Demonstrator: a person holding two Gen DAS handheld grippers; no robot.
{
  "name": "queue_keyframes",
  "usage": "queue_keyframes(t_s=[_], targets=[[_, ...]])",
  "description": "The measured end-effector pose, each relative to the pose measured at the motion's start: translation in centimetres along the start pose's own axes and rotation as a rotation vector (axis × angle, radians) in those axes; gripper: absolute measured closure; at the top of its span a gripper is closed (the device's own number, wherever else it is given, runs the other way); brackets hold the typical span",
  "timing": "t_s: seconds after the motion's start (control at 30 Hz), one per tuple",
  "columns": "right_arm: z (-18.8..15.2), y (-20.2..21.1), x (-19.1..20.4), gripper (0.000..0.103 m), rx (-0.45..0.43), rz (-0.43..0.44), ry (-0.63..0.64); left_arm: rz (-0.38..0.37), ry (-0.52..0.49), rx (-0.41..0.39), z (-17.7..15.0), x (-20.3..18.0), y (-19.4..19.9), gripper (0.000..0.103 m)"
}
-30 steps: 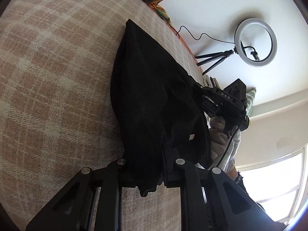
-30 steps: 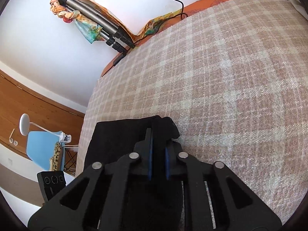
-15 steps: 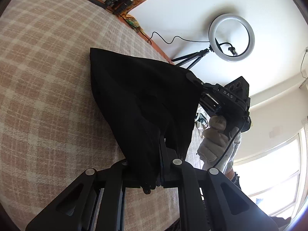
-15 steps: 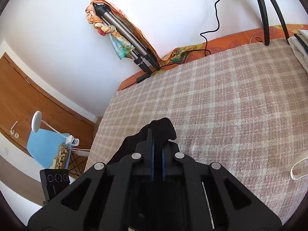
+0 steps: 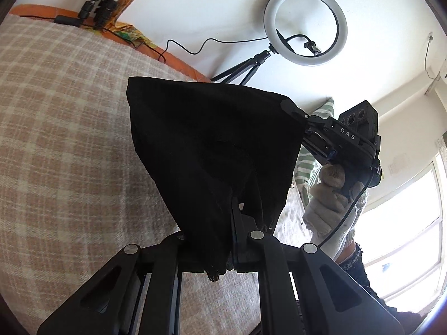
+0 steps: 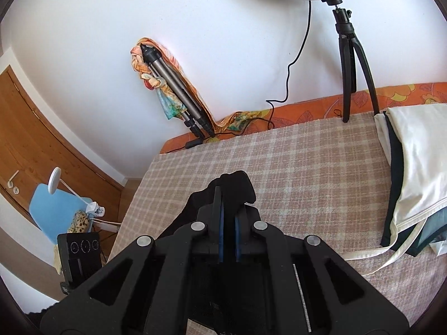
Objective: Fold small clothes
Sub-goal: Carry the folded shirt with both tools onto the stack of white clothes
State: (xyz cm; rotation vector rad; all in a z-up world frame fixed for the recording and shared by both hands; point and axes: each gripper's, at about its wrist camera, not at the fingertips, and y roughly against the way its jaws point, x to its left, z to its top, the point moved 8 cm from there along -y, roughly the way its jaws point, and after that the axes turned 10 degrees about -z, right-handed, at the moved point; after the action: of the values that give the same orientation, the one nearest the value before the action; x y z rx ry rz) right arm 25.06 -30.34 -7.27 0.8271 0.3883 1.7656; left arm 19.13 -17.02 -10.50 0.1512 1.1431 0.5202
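A small black garment (image 5: 212,145) hangs in the air above the plaid bed cover (image 5: 61,128), stretched between both grippers. My left gripper (image 5: 233,209) is shut on its near edge. My right gripper (image 5: 290,106), held by a gloved hand, is shut on the far corner. In the right wrist view the right gripper (image 6: 227,195) is shut on a bunch of the black garment (image 6: 237,181), lifted over the bed cover (image 6: 307,173). The left gripper's body (image 6: 79,254) shows at lower left.
A pile of white and dark clothes (image 6: 410,167) lies at the right of the bed. A ring light on a tripod (image 5: 306,25) stands by the wall, with folded tripods (image 6: 173,83) leaning in the corner. A blue chair (image 6: 56,212) stands by the wooden door.
Both grippers have lifted the black garment off the bed; it went from lying flat to hanging stretched in the air, and both views tilted up toward the wall.
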Motion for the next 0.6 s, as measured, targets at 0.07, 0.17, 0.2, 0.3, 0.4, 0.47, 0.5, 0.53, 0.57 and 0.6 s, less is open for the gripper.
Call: queue_keyframes(t_s=[0.07, 0.17, 0.2, 0.3, 0.4, 0.47, 0.5, 0.53, 0.57, 0.6], targets=[[1.2, 1.2, -1.7, 0.096, -0.017, -0.026, -0.003, -0.007, -0.023, 0.010, 1.0, -1.1, -1.7, 0.094], [3.0, 3.0, -4.5, 0.096, -0.039, -0.070, -0.003, -0.016, -0.068, 0.019, 2.6, -2.9, -4.5, 0.094], [3.7, 3.5, -5.5, 0.096, -0.048, -0.087, 0.000, -0.019, -0.085, 0.022, 3.2, -3.6, -5.5, 0.094], [5.8, 5.3, -8.5, 0.096, -0.081, -0.128, -0.006, -0.031, -0.140, 0.033, 4.5, -5.7, -8.6, 0.094], [8.0, 7.1, -11.8, 0.096, -0.121, -0.164, -0.025, -0.055, -0.182, 0.049, 5.7, -7.7, -12.2, 0.094], [9.3, 8.2, -13.9, 0.096, -0.146, -0.194, -0.024, -0.068, -0.203, 0.060, 6.2, -8.8, -14.3, 0.094], [9.9, 8.7, -15.0, 0.096, -0.154, -0.214, -0.026, -0.068, -0.226, 0.064, 6.4, -9.4, -15.3, 0.094], [10.5, 9.2, -16.0, 0.096, -0.163, -0.228, -0.028, -0.070, -0.244, 0.066, 6.7, -10.0, -16.4, 0.094], [11.1, 9.7, -17.1, 0.096, -0.169, -0.241, -0.028, -0.078, -0.255, 0.070, 7.0, -10.5, -17.5, 0.094], [11.7, 10.1, -18.3, 0.096, -0.177, -0.262, -0.028, -0.080, -0.270, 0.073, 7.2, -11.0, -18.5, 0.094]])
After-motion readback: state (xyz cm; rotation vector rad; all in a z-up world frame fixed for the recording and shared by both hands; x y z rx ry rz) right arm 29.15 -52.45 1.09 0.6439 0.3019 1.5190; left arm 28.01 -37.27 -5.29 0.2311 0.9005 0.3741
